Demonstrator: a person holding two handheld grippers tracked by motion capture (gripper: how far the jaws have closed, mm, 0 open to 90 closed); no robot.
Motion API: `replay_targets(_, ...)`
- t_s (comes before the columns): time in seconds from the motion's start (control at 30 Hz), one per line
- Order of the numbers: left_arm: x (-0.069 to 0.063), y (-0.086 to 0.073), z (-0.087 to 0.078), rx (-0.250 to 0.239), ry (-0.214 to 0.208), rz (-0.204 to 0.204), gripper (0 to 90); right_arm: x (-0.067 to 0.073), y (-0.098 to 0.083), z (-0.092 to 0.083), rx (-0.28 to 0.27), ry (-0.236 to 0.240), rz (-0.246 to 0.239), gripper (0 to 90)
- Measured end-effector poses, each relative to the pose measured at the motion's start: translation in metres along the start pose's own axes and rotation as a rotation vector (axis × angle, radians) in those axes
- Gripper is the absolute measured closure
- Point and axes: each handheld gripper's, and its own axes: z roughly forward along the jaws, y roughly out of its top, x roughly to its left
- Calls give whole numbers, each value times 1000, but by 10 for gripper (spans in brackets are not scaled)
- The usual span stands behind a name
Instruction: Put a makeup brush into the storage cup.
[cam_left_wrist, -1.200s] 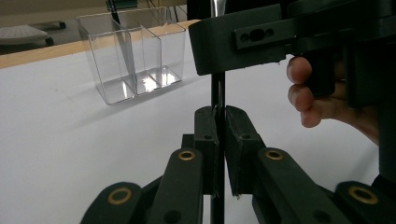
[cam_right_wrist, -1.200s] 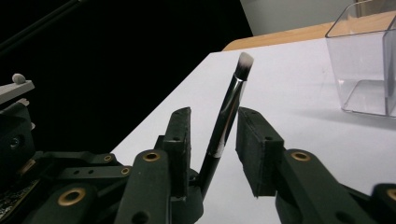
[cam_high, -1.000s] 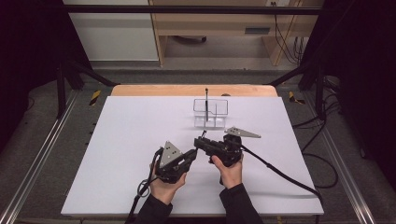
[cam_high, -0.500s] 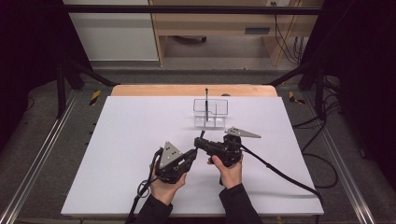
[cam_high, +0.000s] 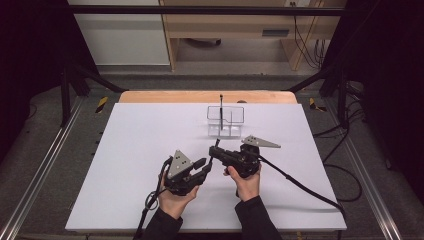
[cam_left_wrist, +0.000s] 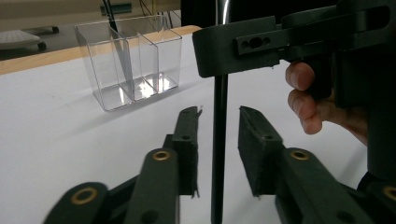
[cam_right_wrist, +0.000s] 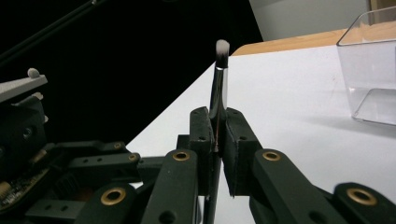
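Left hand-held gripper (cam_high: 202, 163) sits low over the white bench (cam_high: 125, 150), jaws spread; in the left gripper view the slim black makeup brush with a silver ferrule and white-tipped bristles (cam_left_wrist: 218, 140) stands upright in the gap between its pads (cam_left_wrist: 187, 140), touching neither as far as I can tell. Right hand-held gripper (cam_right_wrist: 217, 140) is pinching that brush on the handle just under the ferrule, bristles up. So the brush is held off the bench between the two grippers, near the front edge, well short of the clear plastic three-compartment organizer (cam_high: 226, 120) at the back centre, which already holds one thin dark stick-like item (cam_high: 221, 107). Looks like a handover setup, my guess. Risks: the right gripper's grip is narrow on a round handle, so the brush could pivot or slip if the left closes off-centre; if the right lets go before the left clamps, it drops and rolls. Hard to make out: the brush's lower end is cut off at the frame bottom, and which compartment the stick sits in is unclear.
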Motion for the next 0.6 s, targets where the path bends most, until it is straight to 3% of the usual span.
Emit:
replay_targets(0.4,14,13,-10,35,-37,69,411,-3,9,-5,-18,-28,-45,838)
replay_targets(0.6,23,21,-21,70,-27,105,302,-4,13,-8,-23,-45,-56,838)
